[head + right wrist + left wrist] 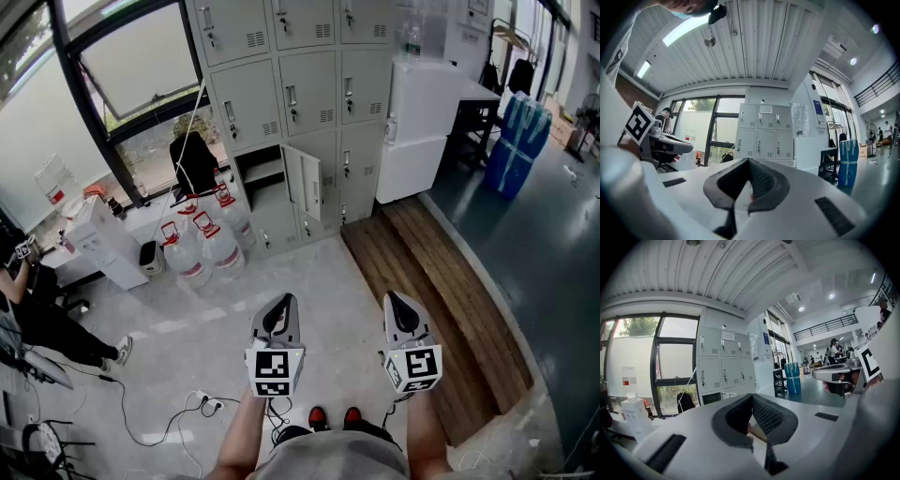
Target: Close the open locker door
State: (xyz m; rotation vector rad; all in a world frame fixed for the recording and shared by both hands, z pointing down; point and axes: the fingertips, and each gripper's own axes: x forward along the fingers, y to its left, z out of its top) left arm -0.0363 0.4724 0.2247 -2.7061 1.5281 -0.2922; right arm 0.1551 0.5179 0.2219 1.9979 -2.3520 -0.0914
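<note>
The left gripper (284,302) and the right gripper (398,300) both have their jaws pressed together on nothing. They are held side by side before the person's body and aimed toward the lockers (281,89). The open locker door (302,180) hangs ajar in a lower row, well apart from both grippers. The main risk is probably in the approach: water bottles (202,248) stand just left of the open compartment and cables (178,412) trail near the feet, so a careless step could trip or knock something over. A push close to the hinge might leave the door unlatched.
</note>
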